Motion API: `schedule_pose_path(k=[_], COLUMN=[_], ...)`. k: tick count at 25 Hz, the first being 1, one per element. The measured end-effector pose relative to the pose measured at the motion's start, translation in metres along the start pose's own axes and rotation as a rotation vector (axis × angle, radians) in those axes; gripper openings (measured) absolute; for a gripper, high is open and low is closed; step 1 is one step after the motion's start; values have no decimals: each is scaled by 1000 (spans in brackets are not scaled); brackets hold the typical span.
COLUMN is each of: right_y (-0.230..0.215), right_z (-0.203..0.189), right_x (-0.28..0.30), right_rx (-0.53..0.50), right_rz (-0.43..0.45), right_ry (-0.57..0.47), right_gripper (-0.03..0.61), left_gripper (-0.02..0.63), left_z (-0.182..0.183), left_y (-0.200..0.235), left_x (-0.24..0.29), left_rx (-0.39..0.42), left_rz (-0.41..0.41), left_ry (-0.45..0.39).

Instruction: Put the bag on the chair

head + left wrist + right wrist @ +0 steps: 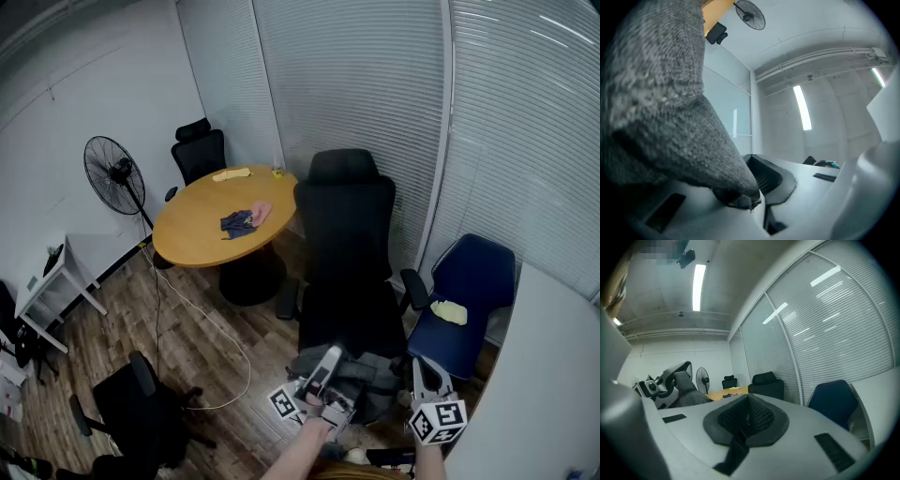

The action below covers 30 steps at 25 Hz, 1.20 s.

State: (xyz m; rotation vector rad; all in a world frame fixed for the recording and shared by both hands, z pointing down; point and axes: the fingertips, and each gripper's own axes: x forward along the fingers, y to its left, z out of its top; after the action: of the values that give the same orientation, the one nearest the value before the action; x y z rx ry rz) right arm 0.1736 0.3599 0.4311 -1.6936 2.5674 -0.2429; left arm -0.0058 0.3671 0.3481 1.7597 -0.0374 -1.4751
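Between the jaws of the left gripper [757, 190], a fold of the grey knit bag [661, 108] is pinched tight, and the fabric fills the left side of that gripper's view. The gripper is tilted upward, with a ceiling light strip [802, 108] above it. The right gripper [746, 417] has its jaws pressed together with nothing between them, and it points level across the room.

From the head view, the left gripper [328, 361] holds the bag [366, 375] just in front of the seat edge of the black office chair [345, 234]. The bag bunches between the two grippers. I cannot tell whether it touches the seat. The right gripper [420, 367] is just beside the bag's right end.

To the right stands a blue chair [478, 272] with a yellow cloth [449, 312] on its seat. Beyond the black chair is a round wooden table [192, 234] carrying a blue and pink cloth [246, 219]. A standing fan [114, 171] and another black chair [199, 150] are near the far wall. White blinds [375, 84] cover the windows.
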Motion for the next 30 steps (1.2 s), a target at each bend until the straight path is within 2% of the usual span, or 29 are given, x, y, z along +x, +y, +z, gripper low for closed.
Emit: schedule_pose_path(k=[5, 11, 15, 24, 30], right_y=[1, 8, 9, 11, -1], right_z=[2, 8, 3, 1, 2], right_x=[-7, -10, -8, 17, 45], right_rx=[3, -2, -10, 24, 47], right_rz=[-6, 5, 13, 61, 52], right_ry=[-15, -25, -4, 0, 7], right_gripper=[11, 11, 11, 11, 11], left_gripper=[23, 23, 23, 23, 23], left_z=[8, 28, 36, 56, 77], left_y=[-12, -19, -21, -19, -5], left_x=[3, -7, -13, -10, 6], left_rx=[26, 83, 110, 132, 125], left_rz=[-12, 21, 46, 53, 35], left_ry=[-18, -89, -106, -135, -158])
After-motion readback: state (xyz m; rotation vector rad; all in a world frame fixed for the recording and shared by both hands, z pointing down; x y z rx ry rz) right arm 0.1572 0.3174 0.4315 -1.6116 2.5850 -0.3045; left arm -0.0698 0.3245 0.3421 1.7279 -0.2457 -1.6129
